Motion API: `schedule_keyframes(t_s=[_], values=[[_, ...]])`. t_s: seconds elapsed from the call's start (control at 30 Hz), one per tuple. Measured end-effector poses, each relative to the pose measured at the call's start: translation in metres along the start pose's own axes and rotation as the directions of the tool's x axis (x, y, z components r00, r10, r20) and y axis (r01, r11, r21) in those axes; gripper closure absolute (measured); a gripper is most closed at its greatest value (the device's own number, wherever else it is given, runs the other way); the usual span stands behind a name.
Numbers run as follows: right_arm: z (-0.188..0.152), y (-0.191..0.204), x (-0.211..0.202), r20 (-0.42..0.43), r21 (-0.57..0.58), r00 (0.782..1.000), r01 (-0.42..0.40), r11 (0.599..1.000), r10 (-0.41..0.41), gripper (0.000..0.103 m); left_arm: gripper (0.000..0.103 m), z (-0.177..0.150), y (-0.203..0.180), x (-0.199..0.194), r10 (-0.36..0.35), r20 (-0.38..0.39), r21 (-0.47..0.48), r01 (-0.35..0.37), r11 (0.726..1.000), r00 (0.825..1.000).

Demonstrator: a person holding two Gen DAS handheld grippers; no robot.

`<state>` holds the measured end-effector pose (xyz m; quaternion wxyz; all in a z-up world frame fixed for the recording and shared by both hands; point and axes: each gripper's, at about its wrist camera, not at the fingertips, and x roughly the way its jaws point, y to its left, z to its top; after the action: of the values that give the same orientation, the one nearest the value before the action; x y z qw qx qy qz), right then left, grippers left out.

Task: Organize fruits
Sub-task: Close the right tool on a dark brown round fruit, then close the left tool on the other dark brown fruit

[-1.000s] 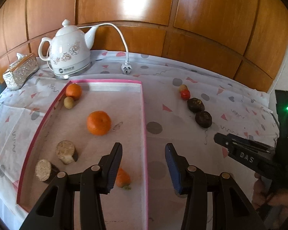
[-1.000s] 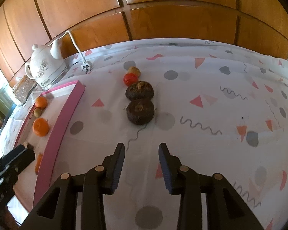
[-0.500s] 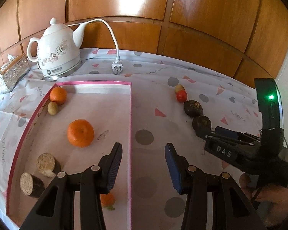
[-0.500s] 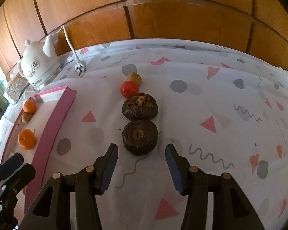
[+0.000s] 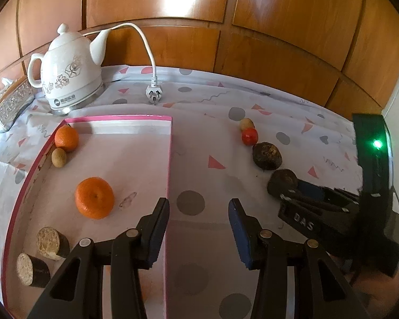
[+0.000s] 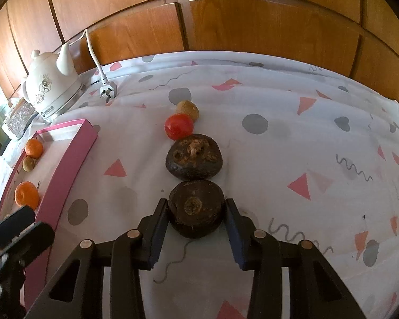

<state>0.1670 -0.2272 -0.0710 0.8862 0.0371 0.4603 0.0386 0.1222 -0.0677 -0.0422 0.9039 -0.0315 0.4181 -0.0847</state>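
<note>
1. While the right gripper (image 6: 196,212) sits low over the cloth (image 6: 292,159), its fingers flank the near dark fruit (image 6: 196,212); the left pad looks to be touching it, the right pad is at its edge, and I cannot tell whether the grip is firm.
2. Just ahead of that fruit lies a second dark fruit (image 6: 194,157), then a red fruit (image 6: 179,126) and a tan one (image 6: 188,109), all in a row running away from the gripper (each touching or nearly touching the next).
3. To its left is the pink tray (image 6: 66,164), with two oranges (image 6: 34,147) (image 6: 26,196) and a small tan fruit (image 6: 28,163) inside.
4. Seen from the left wrist, the left gripper (image 5: 199,223) hangs with fingers apart and nothing between them, straddling the tray's (image 5: 169,164) right wall.
5. Ahead and left of it in the tray rest a large orange (image 5: 94,197), a smaller orange (image 5: 66,138) and a tan fruit (image 5: 58,157); two cut brown pieces (image 5: 52,242) (image 5: 30,269) lie nearer, to its left.
6. Far ahead-left stand a white kettle (image 5: 69,77) and its loose plug (image 5: 153,94).
</note>
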Motion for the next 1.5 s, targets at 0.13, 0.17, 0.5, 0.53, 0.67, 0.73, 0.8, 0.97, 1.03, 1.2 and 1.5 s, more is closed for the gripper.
schedule_keyframes(t_s=[0.13, 0.17, 0.5, 0.53, 0.67, 0.73, 0.8, 0.97, 1.03, 1.2, 1.5], values=[[-0.006, -0.011, -0.005, -0.009, 0.032, 1.000, 0.015, 0.999, -0.015, 0.061, 0.056, 0.003, -0.007, 0.003, -0.012, -0.001, 0.010, 0.012, 1.000, 1.000], [-0.007, -0.014, -0.007, -0.009, 0.040, 1.000, 0.017, 0.999, -0.017, 0.061, 0.056, 0.004, -0.009, 0.004, -0.016, -0.001, 0.013, 0.016, 1.000, 1.000], [-0.012, -0.029, -0.014, 0.001, 0.032, 0.997, 0.076, 0.997, -0.076, 0.061, 0.056, 0.016, -0.038, 0.027, -0.058, -0.021, 0.037, 0.059, 0.998, 0.998], [-0.012, -0.030, -0.015, 0.005, 0.028, 0.997, 0.083, 0.996, -0.083, 0.061, 0.056, 0.017, -0.041, 0.030, -0.060, -0.023, 0.040, 0.061, 0.997, 0.998], [-0.008, -0.037, -0.016, 0.016, 0.025, 0.995, 0.096, 0.995, -0.097, 0.061, 0.056, 0.023, -0.053, 0.039, -0.068, -0.032, 0.048, 0.070, 0.996, 0.997], [-0.007, -0.039, -0.016, 0.020, 0.020, 0.994, 0.105, 0.994, -0.105, 0.061, 0.056, 0.025, -0.057, 0.044, -0.073, -0.037, 0.045, 0.075, 0.996, 0.997], [-0.005, -0.043, -0.015, 0.022, 0.022, 0.993, 0.111, 0.994, -0.112, 0.061, 0.056, 0.027, -0.061, 0.048, -0.072, -0.037, 0.047, 0.074, 0.996, 0.997], [0.001, -0.052, -0.011, 0.030, 0.021, 0.991, 0.126, 0.992, -0.127, 0.061, 0.056, 0.031, -0.067, 0.057, -0.065, -0.040, 0.044, 0.067, 0.997, 0.997], [0.004, -0.056, -0.007, 0.029, 0.018, 0.990, 0.134, 0.991, -0.134, 0.061, 0.056, 0.033, -0.068, 0.061, -0.070, -0.043, 0.035, 0.072, 0.997, 0.997], [0.008, -0.067, 0.002, 0.025, 0.021, 0.990, 0.140, 0.990, -0.141, 0.061, 0.053, 0.037, -0.076, 0.067, -0.082, -0.047, 0.029, 0.083, 0.996, 0.996], [0.024, -0.082, 0.013, 0.032, 0.027, 0.994, 0.102, 0.994, -0.103, 0.061, 0.044, 0.042, -0.090, 0.082, -0.090, -0.040, 0.042, 0.092, 0.995, 0.995]])
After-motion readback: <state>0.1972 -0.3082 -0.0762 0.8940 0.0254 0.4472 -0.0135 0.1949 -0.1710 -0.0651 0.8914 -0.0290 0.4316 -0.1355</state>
